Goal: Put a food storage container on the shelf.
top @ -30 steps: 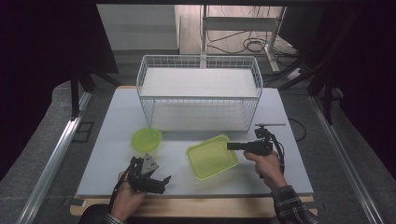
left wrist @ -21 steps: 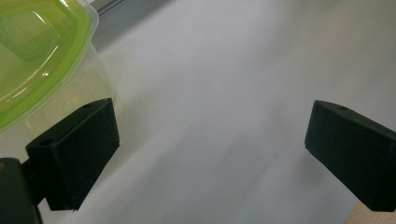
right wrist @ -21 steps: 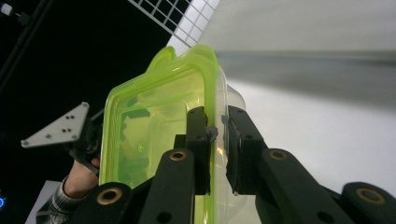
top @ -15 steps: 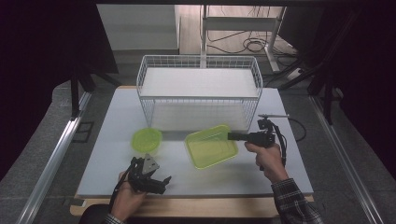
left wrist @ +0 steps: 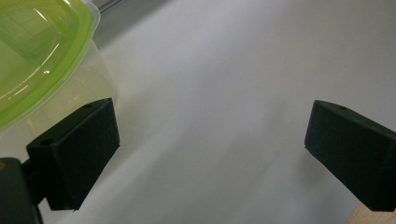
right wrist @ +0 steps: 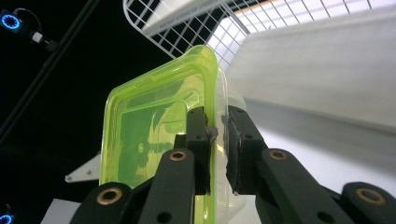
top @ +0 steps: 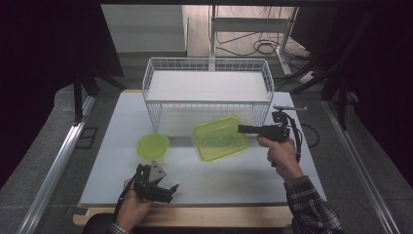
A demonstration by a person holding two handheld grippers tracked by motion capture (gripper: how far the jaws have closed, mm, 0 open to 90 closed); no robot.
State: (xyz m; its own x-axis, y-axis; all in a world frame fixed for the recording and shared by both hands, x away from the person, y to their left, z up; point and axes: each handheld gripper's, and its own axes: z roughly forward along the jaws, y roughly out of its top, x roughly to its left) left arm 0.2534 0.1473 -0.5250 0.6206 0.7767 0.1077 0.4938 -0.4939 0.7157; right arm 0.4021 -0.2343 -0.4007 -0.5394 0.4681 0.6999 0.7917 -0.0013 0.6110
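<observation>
My right gripper [top: 241,129] is shut on the right edge of a rectangular clear container with a green lid [top: 219,139]. It holds the container off the white table [top: 117,131], just in front of the wire basket [top: 207,101]. In the right gripper view the two pads [right wrist: 198,135] pinch the lid's rim, and the container [right wrist: 144,130] stands on edge with my right gripper [right wrist: 215,135] around it. My left gripper [top: 169,191] rests low at the table's front left, open and holding nothing. A round green-lidded container [top: 153,146] sits just beyond it, and appears at the upper left [left wrist: 37,56] beside my left gripper [left wrist: 210,154].
The white wire basket [right wrist: 187,23] stands at the back middle of the table with a pale flat bottom. A metal rail [top: 53,165] runs along the left side. Cables lie on the floor [top: 263,46] behind the table.
My right gripper has lifted the rectangular container off the table and carried it up toward the basket's front. The left hand has stayed where it was.
</observation>
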